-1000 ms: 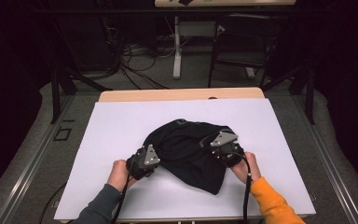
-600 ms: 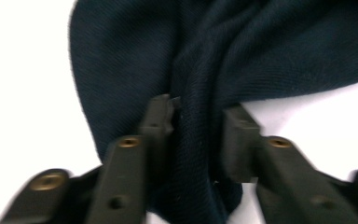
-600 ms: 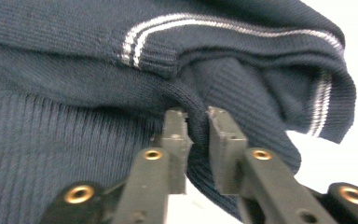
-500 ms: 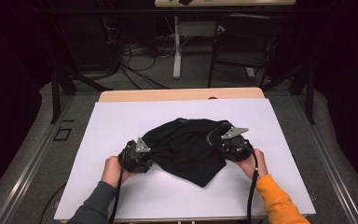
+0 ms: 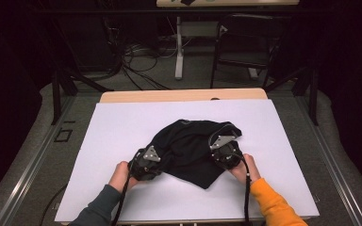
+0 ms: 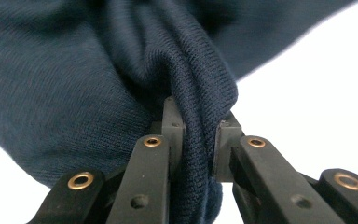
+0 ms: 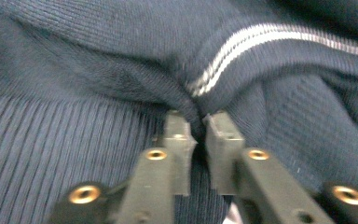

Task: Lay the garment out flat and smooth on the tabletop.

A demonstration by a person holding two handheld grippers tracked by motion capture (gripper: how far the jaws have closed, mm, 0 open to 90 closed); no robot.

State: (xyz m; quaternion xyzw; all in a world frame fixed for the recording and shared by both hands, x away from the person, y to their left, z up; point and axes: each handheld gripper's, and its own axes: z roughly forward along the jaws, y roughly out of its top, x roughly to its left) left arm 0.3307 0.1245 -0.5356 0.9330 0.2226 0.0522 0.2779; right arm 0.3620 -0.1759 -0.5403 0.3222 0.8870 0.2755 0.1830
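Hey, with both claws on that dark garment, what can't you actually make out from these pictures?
- What kind of garment it is: bunched up in the high view.
- Left claw tips: in the high view, hidden under its own body and the cloth.
- Striped edge: blurred in the right gripper view, its far end cut off by the frame.
- Right claw: fabric between its jaws is in shadow.

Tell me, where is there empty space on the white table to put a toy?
Bare white table lies left of the dark garment, right of it, and behind it toward the wooden edge. The middle near both hands is crowded.
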